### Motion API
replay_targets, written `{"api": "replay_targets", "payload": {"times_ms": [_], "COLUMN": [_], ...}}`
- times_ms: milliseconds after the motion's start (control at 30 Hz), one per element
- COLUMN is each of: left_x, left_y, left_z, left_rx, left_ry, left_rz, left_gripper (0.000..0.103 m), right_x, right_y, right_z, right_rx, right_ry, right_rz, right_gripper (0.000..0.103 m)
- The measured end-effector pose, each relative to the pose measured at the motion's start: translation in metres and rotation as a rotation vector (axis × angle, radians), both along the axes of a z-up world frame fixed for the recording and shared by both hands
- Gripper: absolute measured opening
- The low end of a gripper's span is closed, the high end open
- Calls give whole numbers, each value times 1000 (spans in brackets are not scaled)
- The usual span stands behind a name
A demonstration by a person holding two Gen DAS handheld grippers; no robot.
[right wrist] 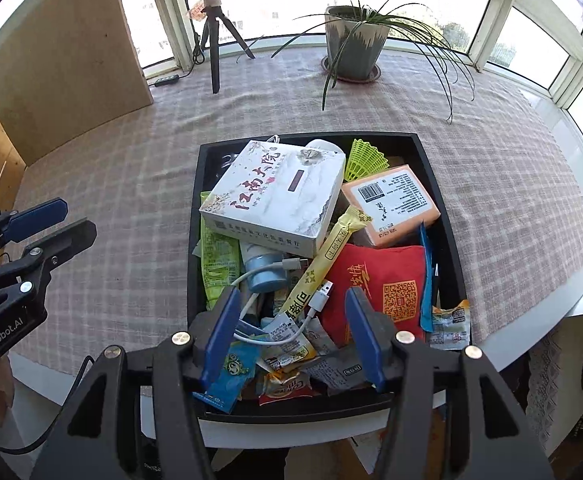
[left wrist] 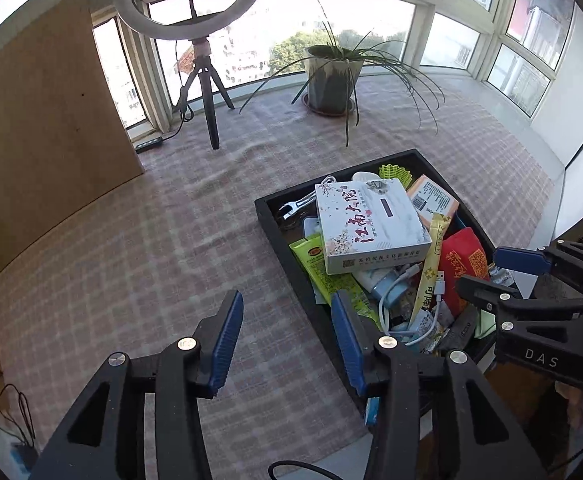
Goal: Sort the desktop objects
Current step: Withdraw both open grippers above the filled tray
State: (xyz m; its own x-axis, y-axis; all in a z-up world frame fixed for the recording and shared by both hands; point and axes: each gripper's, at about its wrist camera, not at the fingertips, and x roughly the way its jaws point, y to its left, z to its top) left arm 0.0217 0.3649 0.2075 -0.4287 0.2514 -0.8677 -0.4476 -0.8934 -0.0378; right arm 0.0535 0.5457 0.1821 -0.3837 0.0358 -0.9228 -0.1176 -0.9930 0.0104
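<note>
The surface point(right wrist: 131, 184) wears a checked cloth; on it sit a black tray point(right wrist: 194, 216), potted plant point(right wrist: 353, 54), tripod point(right wrist: 215, 52).

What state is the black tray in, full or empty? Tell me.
Full. The black tray is heaped with a white box, an orange pack, a red pouch, a white cable and snack packets.

Bright daylight through curved white-framed windows point(left wrist: 467, 20); panes overexposed, glare. Checked pink cloth-covered table point(left wrist: 171, 220) evenly lit, soft shadows. Strong fisheye bending, dark vignette corners. Both views sharp, no visible blur.
</note>
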Motion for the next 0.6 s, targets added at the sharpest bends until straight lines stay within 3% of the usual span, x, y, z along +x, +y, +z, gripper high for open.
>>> {"api": "replay_targets", "payload": {"times_ms": [200, 367, 600], "left_x": [4, 3, 10], "left_y": [-63, -117, -182], "left_z": [-18, -35, -43], "left_rx": [-45, -32, -47], "left_ry": [37, 3, 45], "left_rz": [105, 179, 277], "left_gripper": [54, 55, 65], "right_x": [-9, -17, -27], "right_y": [-64, -124, -202], "right_z": [0, -11, -30], "right_rx": [-5, -2, 1], "right_ry": [54, 73, 82], "right_rz": [45, 88, 147], "right_gripper": [55, 55, 55]}}
